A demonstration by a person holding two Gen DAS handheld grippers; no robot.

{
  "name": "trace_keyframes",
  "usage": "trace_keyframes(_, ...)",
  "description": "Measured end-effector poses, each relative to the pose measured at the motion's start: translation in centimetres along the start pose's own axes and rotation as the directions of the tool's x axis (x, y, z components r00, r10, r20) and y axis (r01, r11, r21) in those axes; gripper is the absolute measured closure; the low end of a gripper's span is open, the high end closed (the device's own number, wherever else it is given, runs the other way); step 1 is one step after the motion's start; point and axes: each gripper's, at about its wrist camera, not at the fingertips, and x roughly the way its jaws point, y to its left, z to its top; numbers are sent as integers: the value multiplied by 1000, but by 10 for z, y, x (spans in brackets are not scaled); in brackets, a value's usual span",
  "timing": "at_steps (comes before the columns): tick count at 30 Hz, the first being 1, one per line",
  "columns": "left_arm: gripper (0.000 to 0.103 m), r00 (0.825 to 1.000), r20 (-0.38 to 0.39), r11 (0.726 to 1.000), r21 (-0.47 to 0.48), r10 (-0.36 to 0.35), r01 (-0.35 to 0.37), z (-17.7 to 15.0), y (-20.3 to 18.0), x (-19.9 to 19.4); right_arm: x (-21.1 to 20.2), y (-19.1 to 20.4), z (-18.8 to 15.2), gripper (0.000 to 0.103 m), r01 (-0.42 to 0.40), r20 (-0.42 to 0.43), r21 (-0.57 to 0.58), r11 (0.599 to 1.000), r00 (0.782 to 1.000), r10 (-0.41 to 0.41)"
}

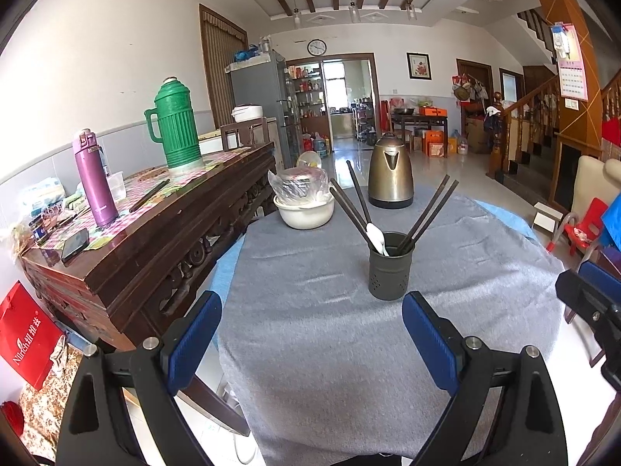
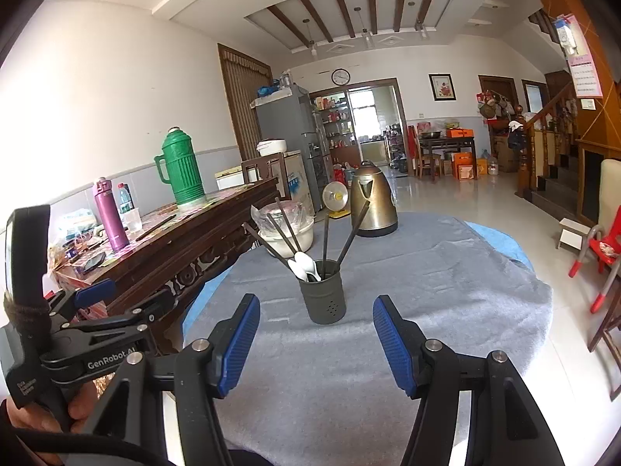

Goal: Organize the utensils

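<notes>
A dark grey perforated utensil holder (image 1: 390,266) (image 2: 323,294) stands on the grey cloth of the round table (image 1: 310,330) (image 2: 446,291). Several dark chopsticks (image 1: 429,209) (image 2: 351,233) and white spoons (image 1: 377,236) (image 2: 304,265) stick out of it. My left gripper (image 1: 310,334) hovers open in front of the holder, nothing between its blue pads. My right gripper (image 2: 316,339) is likewise open and empty, just short of the holder. In the right wrist view a hand holds the left gripper (image 2: 93,293) at the lower left. The right gripper's edge (image 1: 594,291) shows at the far right of the left wrist view.
A brass-coloured kettle (image 1: 390,176) (image 2: 372,204) and a white bowl with a bagged lid (image 1: 304,202) (image 2: 287,229) stand behind the holder. A dark wooden sideboard (image 1: 155,240) (image 2: 186,240) at left carries a green thermos (image 1: 176,124) and a purple flask (image 1: 95,182). A red chair (image 2: 605,256) stands right.
</notes>
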Motion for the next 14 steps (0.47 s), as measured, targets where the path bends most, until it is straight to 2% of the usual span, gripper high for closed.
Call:
trace_keyframes(11,9,1000,0,1000,-5,-5,5,4,5,10,14,11,-1,39,-17,-13,-17,1000,1000,17)
trace_keyframes(14,9,1000,-4,1000,0,-20,20,3,4,26,25,6,-1,39,-13,-22,-15,1000,1000,13)
